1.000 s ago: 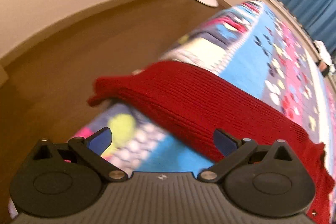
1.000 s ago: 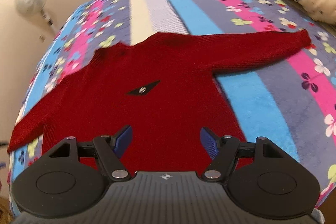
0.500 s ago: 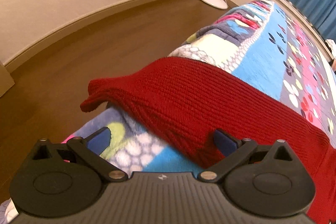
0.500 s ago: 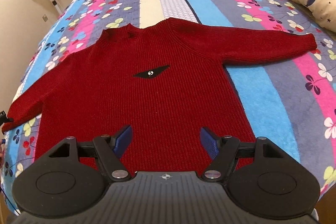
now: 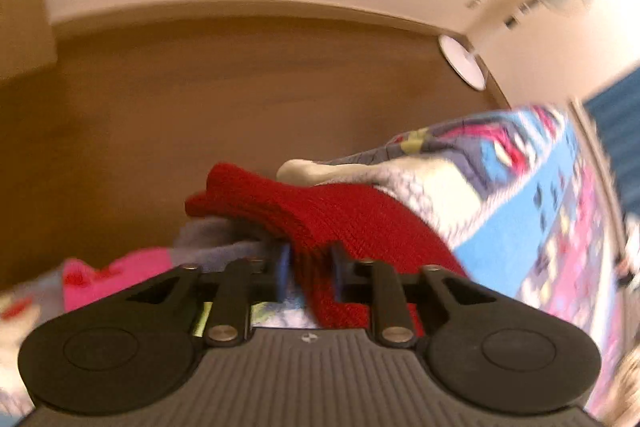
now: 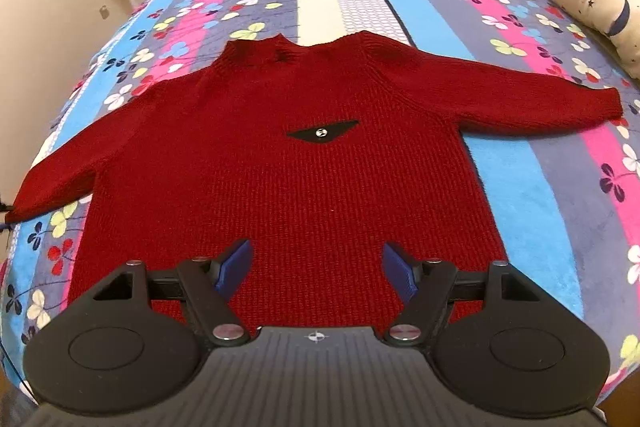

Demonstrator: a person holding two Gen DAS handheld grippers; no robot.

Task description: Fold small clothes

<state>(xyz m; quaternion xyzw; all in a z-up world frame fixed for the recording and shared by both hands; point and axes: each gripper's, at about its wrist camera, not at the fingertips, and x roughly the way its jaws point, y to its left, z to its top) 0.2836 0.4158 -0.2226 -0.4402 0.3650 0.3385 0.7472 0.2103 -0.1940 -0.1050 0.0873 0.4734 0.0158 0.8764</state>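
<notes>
Between the left tool's (image 5: 308, 273) pads, the sleeve (image 5: 340, 223) of the red sweater (image 6: 288, 179) sat pinched, jaws having just closed. Ahead of the spread, empty right tool (image 6: 316, 273), it lay flat on the bed (image 6: 516, 187), collar away, sleeves crosswise; soft, limp knit, best taken by cuffs or hem

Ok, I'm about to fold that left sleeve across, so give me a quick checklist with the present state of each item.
1. Left gripper shut on the red knitted sweater, jaws having just been closing on its sleeve: ok.
2. Right gripper open above the hem: ok.
3. Sweater body flat on the striped flowered bedspread: ok.
4. Other sleeve stretched out: ok.
5. Bedspread caught in the left grip: cannot tell.
</notes>
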